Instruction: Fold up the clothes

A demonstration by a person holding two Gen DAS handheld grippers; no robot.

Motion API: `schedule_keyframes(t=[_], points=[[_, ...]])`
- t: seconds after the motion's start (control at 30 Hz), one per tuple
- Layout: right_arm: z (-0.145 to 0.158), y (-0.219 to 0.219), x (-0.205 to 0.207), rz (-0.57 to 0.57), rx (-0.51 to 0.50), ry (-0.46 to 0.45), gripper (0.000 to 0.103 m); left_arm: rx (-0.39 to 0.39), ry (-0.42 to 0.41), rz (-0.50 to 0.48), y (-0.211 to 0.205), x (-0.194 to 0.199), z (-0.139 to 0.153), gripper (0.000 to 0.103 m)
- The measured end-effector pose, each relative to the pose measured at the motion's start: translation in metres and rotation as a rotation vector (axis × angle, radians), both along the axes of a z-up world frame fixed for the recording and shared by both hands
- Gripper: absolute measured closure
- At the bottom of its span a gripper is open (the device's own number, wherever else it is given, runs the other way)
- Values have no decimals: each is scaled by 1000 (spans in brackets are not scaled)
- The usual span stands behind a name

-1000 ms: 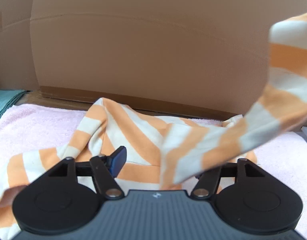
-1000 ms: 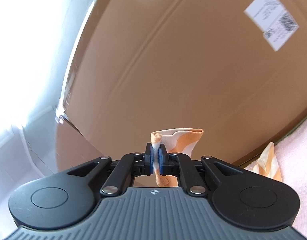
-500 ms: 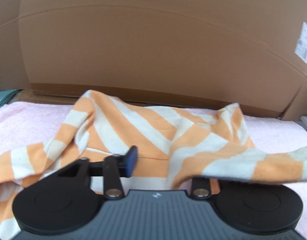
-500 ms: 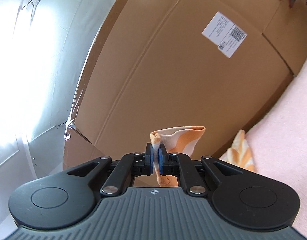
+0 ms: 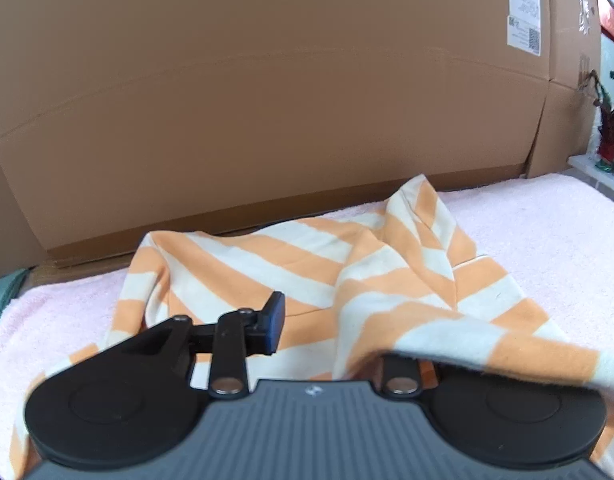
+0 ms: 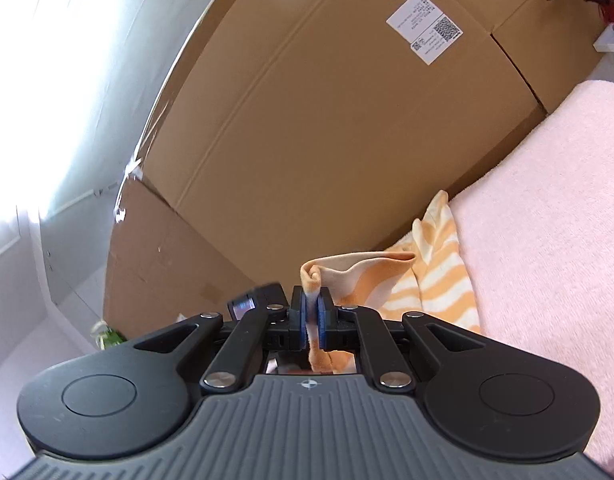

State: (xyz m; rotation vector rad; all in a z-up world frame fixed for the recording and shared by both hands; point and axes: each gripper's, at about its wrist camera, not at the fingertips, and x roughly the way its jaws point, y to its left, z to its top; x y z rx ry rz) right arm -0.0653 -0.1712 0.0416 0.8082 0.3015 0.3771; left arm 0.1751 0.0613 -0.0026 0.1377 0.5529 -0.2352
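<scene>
The orange-striped garment (image 5: 291, 268) lies crumpled on the pink towel (image 5: 547, 220) ahead of the left gripper (image 5: 331, 328). Its jaws are opening with one finger hidden under draped cloth. The right gripper (image 6: 311, 320) pinches a cloth edge, which could snag that buried finger.

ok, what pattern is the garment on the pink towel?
Orange and cream-white stripes on the garment, running diagonally as it lies; clearest in the left wrist view.

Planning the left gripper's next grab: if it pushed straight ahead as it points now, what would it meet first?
Probably the striped shirt lying on the pink towel: the left gripper, jaws opening, points slightly down at it. Depth is uncertain.
</scene>
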Motion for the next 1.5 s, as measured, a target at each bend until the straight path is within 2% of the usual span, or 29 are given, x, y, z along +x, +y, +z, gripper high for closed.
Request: schedule_keyframes(t=[0.07,0.2,0.23,0.3,0.37,0.47,0.5,0.6,0.63,0.67,0.73,0.8,0.87,0.93,1.03,1.17,1.23,1.33,1.47,1.5], points=[[-1,5,-10,8,-39,-17,96,12,11,4,1,0,-2,47],[-5,22,-25,23,-157,-37,96,66,43,-22,3,-4,-7,34],[-8,26,-28,32,-186,-34,96,92,50,-33,3,-6,-8,28],[-15,34,-32,52,-251,-24,96,151,40,-64,5,-14,-7,25],[-22,42,-36,83,-321,-15,96,199,38,-104,8,-23,-4,17],[-31,53,-39,163,-416,4,95,262,13,-140,19,-43,1,16],[-34,56,-40,194,-441,10,92,281,2,-146,23,-52,3,16],[-42,63,-41,348,-522,43,86,314,-26,-158,40,-83,10,16],[-44,63,-43,415,-541,51,80,285,-19,-160,46,-95,13,17],[-44,60,-49,476,-549,41,80,240,-5,-163,53,-107,16,18],[-39,47,-63,518,-524,-43,78,86,64,-193,64,-129,19,18],[-35,25,-64,494,-432,-99,75,-111,141,-220,72,-147,18,18],[-34,8,-53,368,-370,-73,71,-264,192,-231,74,-163,13,23],[-39,3,-38,260,-428,-3,73,-369,208,-240,67,-176,6,23],[-50,14,-24,216,-588,26,77,-434,204,-245,55,-188,-3,23],[-60,26,-13,242,-646,28,77,-473,263,-217,45,-182,-17,21],[-63,27,-12,243,-666,31,77,-468,252,-228,41,-184,-17,16],[-68,20,-13,230,-630,48,75,-486,254,-233,39,-181,-17,10],[-74,12,-14,239,-566,69,74,-508,250,-220,35,-175,-18,12],[-75,12,-15,243,-562,61,81,-508,246,-215,34,-174,-19,15]])
